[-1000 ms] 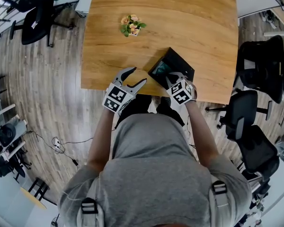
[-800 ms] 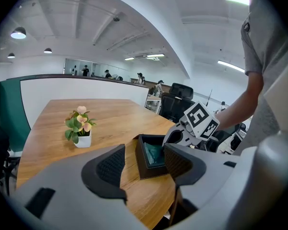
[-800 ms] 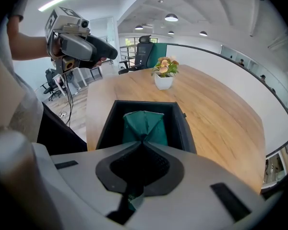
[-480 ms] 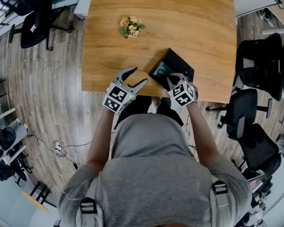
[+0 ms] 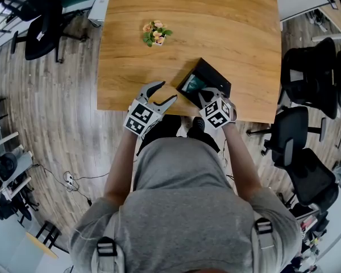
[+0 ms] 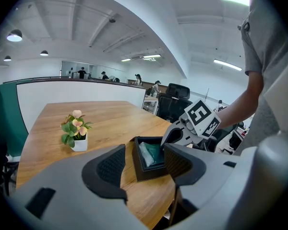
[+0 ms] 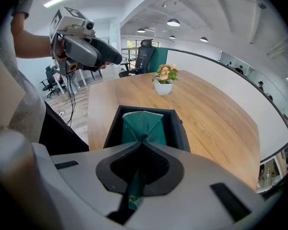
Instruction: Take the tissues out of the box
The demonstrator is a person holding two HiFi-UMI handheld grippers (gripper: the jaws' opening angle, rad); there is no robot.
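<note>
A black open-topped box [image 5: 213,78] stands on the wooden table [image 5: 227,27] near its front edge. Inside it lies a green pack of tissues [image 7: 143,121], which also shows in the head view [image 5: 194,84]. My right gripper [image 7: 143,143] is over the near end of the box, shut on a raised fold of the green pack. My left gripper [image 5: 166,91] hovers at the table's edge just left of the box, open and empty. In the left gripper view the box [image 6: 140,166] sits beyond the spread jaws, with the right gripper [image 6: 182,134] at its far side.
A small white pot of flowers [image 5: 155,32] stands on the far left part of the table. Black office chairs [image 5: 307,78] crowd the floor to the right, and another chair [image 5: 42,21] is at the far left. The person's body is close against the table's front edge.
</note>
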